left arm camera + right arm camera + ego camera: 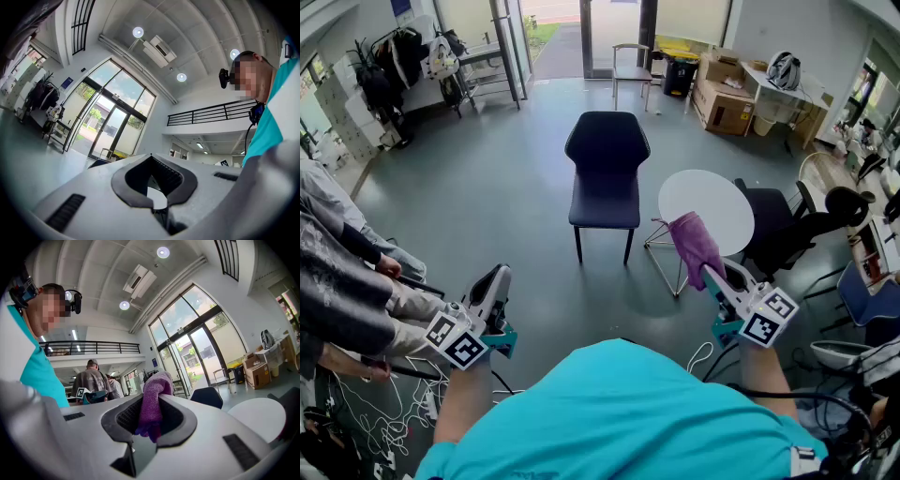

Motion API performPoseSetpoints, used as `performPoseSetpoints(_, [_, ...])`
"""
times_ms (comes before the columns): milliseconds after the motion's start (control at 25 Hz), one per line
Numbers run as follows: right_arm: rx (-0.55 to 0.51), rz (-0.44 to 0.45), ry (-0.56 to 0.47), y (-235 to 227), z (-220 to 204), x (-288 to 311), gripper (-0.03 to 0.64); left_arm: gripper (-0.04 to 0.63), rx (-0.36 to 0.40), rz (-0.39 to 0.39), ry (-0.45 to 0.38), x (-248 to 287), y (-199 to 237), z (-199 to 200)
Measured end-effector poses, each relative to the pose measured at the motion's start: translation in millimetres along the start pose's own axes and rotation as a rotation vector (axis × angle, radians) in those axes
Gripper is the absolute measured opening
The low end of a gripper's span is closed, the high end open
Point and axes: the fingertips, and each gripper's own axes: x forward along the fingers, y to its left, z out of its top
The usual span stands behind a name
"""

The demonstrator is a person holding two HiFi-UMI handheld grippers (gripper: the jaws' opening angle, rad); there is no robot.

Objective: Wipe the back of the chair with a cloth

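Observation:
A dark navy chair (pixel 607 173) stands on the grey floor ahead, its seat facing me and its back (pixel 607 141) on the far side. My right gripper (pixel 714 274) is raised at the lower right, shut on a purple cloth (pixel 694 246) that sticks up out of its jaws. In the right gripper view the cloth (pixel 157 385) fills the gap between the pads, and the chair (pixel 207 397) shows beyond. My left gripper (pixel 494 286) is held at the lower left, shut with nothing in it. Both grippers are well short of the chair.
A round white table (pixel 706 211) stands just right of the chair, with a black office chair (pixel 783 225) behind it. Seated people (pixel 347 281) and loose cables (pixel 375 417) are at the left. A metal chair (pixel 630 61) and cardboard boxes (pixel 722 98) stand at the back.

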Motion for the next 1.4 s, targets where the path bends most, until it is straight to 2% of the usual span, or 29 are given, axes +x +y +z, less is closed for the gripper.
performPoseSetpoints(320, [-0.002,-0.026,-0.02,-2.4,2.5,-5.3,0.071,-0.011,0.009,-0.023,0.009,6.9,1.6,0.5])
performPoseSetpoints(440, [0.0,-0.03,-0.026,-14.2,9.4,-20.8,0.071,-0.011,0.013,-0.031,0.015,21.5,-14.3,-3.2])
performPoseSetpoints(640, [0.032,-0.002,-0.037,-39.3,29.0,-60.4,0.075,-0.011,0.017,-0.021,0.019,51.6,-57.9,-15.2])
performPoseSetpoints(1040, [0.007,0.027,-0.026,-41.2,29.8,-65.7,0.075,-0.011,0.013,-0.007,0.008,58.8,-63.2,-19.9])
performPoseSetpoints(1400, [0.018,0.078,0.0,-61.1,13.2,-71.1,0.077,-0.011,0.007,0.033,0.033,60.5,-76.8,-50.0])
